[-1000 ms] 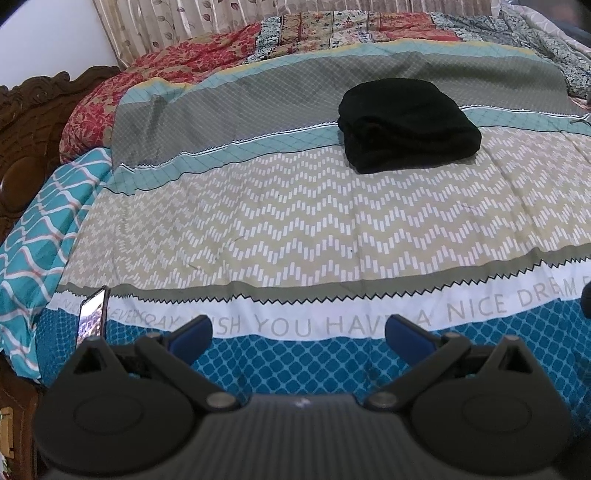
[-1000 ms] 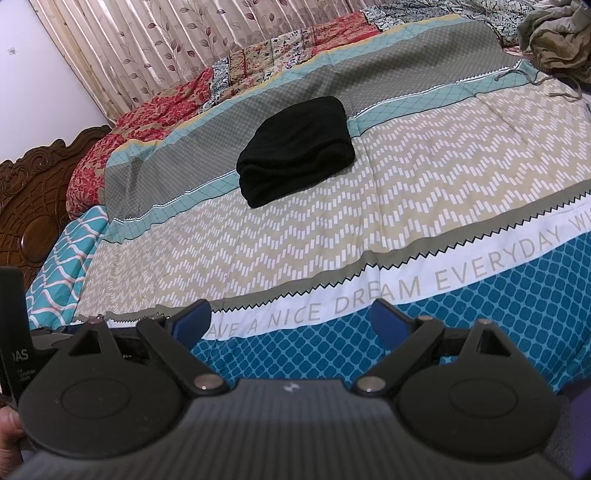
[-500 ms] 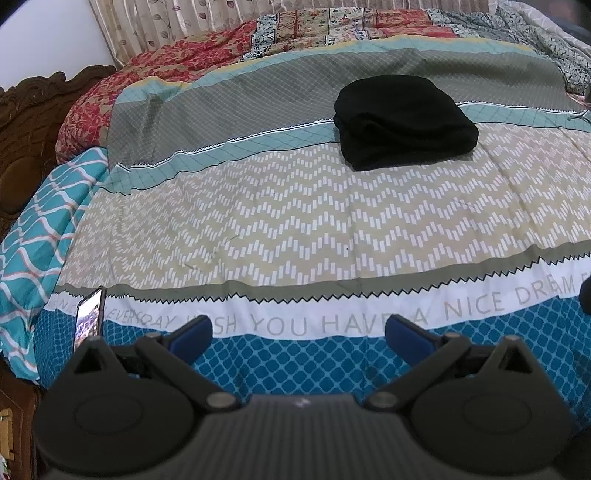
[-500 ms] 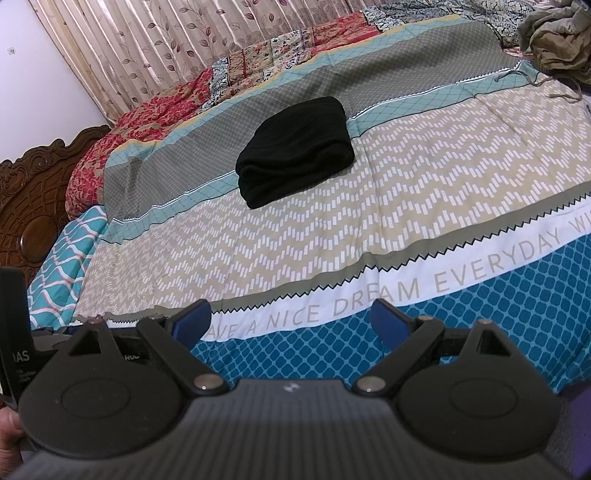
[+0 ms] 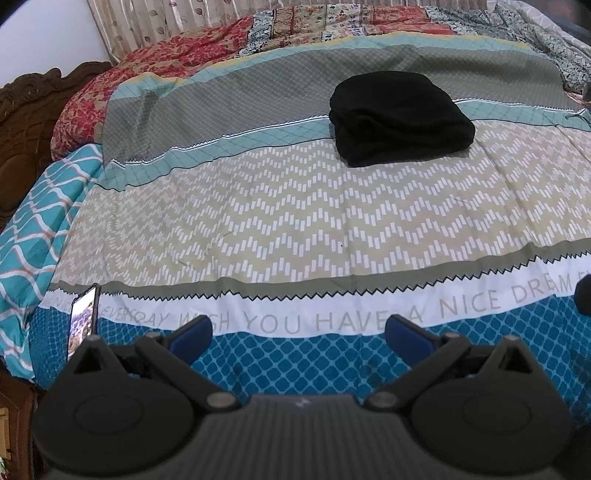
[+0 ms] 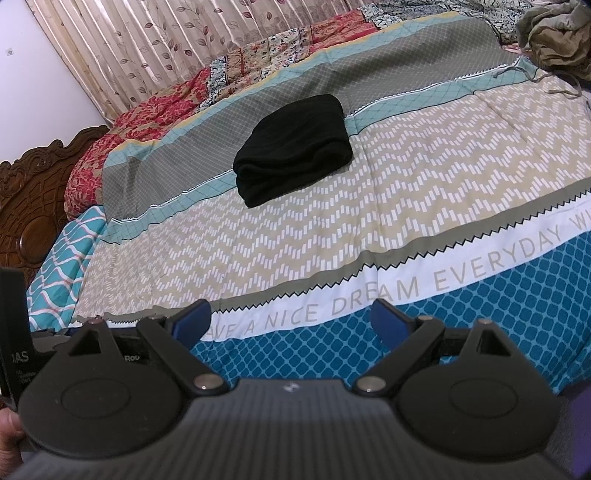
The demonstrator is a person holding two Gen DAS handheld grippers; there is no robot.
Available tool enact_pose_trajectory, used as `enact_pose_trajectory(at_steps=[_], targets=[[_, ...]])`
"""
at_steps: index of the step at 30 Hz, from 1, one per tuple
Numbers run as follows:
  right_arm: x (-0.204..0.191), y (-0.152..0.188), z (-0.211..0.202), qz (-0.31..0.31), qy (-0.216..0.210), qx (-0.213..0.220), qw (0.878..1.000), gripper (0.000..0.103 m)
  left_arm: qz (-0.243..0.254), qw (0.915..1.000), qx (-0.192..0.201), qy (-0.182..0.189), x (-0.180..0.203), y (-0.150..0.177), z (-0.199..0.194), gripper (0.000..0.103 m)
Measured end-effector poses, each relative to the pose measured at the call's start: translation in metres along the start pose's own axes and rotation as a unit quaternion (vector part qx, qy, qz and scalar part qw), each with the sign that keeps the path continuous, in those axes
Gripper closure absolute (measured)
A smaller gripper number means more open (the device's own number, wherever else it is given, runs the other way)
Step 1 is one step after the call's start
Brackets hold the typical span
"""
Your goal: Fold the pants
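Note:
Black pants (image 5: pixel 399 116) lie folded into a compact bundle on the patterned bedspread (image 5: pixel 295 229), far from both grippers. The right wrist view shows the same black pants (image 6: pixel 295 147) at the middle of the bed. My left gripper (image 5: pixel 299 334) hangs open over the blue band near the bed's front edge, nothing between its blue-tipped fingers. Over the same band, my right gripper (image 6: pixel 291 321) is open too and holds nothing.
A phone (image 5: pixel 83 319) stands propped at the front left of the bed. A carved wooden headboard (image 6: pixel 33 192) rises on the left. A crumpled olive garment (image 6: pixel 557 35) lies at the far right. Curtains (image 6: pixel 147 48) hang behind the bed.
Both views have shifted only slightly; the pants sit a touch higher in the left wrist view. Nothing was grasped or released.

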State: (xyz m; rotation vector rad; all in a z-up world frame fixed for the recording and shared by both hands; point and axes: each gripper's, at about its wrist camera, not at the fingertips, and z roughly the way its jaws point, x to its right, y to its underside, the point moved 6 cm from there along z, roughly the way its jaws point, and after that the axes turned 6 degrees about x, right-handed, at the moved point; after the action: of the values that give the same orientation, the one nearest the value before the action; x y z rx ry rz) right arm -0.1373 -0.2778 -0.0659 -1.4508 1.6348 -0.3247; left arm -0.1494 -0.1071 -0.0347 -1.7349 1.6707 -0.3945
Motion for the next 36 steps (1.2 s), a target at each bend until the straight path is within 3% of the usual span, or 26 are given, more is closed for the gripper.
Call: enact_pose_trajectory(at_steps=[36], targets=[[-0.0023, 0.0011, -0.0002, 0.002, 0.003, 0.002, 1.000, 0.008, -0.001, 0.9998, -0.003, 0.017, 0.0046, 0.0010, -0.0023, 0.000]])
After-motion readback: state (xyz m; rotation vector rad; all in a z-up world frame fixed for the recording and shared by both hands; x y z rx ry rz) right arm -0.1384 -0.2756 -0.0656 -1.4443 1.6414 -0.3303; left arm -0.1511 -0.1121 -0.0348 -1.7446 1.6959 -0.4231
